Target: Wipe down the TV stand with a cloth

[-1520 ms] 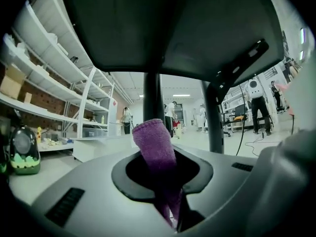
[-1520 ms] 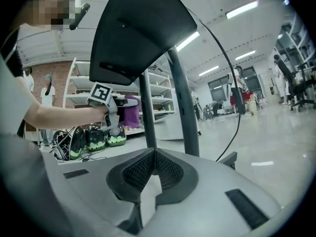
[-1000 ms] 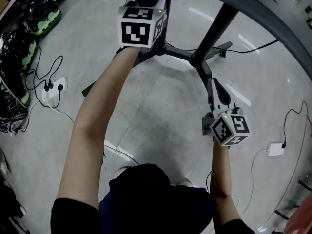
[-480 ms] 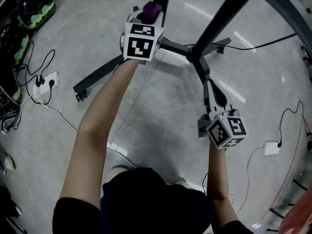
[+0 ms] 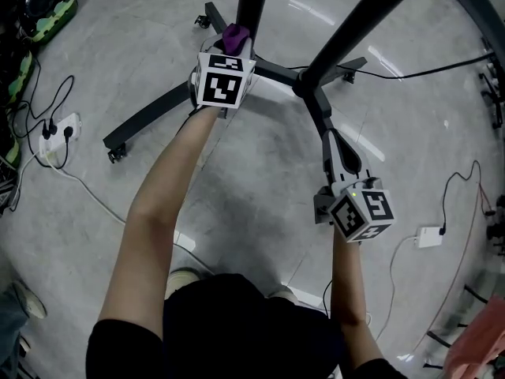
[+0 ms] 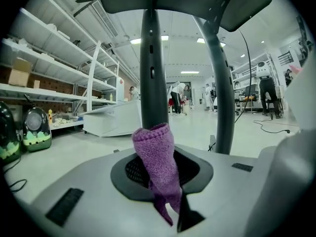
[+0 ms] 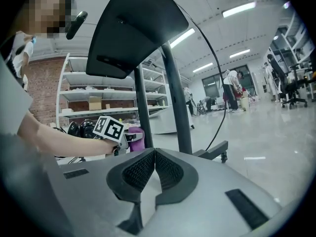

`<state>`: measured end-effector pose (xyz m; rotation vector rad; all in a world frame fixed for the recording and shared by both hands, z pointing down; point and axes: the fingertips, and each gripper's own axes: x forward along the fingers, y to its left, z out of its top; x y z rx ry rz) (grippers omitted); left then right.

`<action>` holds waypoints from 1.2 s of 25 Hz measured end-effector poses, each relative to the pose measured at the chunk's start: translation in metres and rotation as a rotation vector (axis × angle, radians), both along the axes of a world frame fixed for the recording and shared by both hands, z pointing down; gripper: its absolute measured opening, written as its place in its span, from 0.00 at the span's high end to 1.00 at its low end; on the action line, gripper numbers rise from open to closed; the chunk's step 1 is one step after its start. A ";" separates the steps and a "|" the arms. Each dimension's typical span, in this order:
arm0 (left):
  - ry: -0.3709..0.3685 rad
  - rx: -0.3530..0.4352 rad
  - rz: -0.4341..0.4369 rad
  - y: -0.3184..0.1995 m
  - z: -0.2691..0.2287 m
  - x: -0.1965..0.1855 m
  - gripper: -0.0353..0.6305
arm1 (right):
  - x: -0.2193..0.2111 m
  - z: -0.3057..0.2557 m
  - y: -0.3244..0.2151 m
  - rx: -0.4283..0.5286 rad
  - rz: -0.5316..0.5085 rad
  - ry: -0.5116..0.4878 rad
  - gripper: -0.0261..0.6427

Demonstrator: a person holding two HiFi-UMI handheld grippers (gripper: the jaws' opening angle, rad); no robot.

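– Got anywhere with the TV stand (image 5: 314,85)?
– Hard to judge; showed no streaks or dust either way. Worked low on the left post (image 6: 150,68), just above the base legs (image 5: 150,118).
– Held what in the left claw (image 6: 160,179)?
– Clenched on the purple cloth (image 5: 234,34), bunched and poking up out of the pads, right at that post. Touching or just short, could not tell.
– And the right claw (image 7: 154,171)?
– Pinched shut on nothing, low over the floor (image 5: 260,172), lined up with one leg and aimed toward the middle of the base.
– Left to do?
– Probably most of it: the second post (image 5: 355,22), the spread legs, the dark panel (image 7: 133,28) up top.
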<state>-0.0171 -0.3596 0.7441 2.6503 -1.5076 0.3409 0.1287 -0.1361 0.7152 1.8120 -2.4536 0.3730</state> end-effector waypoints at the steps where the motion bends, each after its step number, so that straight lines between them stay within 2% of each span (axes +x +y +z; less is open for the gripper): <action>1: -0.005 -0.015 -0.002 -0.001 0.007 0.000 0.82 | 0.000 0.001 0.000 -0.003 0.000 0.003 0.93; 6: -0.059 -0.071 0.004 0.001 0.036 0.003 0.82 | 0.002 0.005 0.001 -0.017 0.005 0.011 0.93; 15: -0.106 -0.177 0.014 0.003 0.072 0.006 0.82 | 0.002 0.007 0.003 -0.023 0.011 0.012 0.93; 21: -0.090 -0.181 0.013 0.005 0.070 0.006 0.82 | 0.002 0.004 0.004 -0.022 0.007 0.017 0.93; 26: -0.108 -0.129 0.039 0.012 0.053 0.010 0.82 | 0.002 0.002 0.005 -0.015 0.007 0.008 0.93; 30: -0.083 -0.088 0.077 0.024 0.027 0.023 0.82 | -0.003 -0.004 0.011 -0.001 -0.005 0.003 0.93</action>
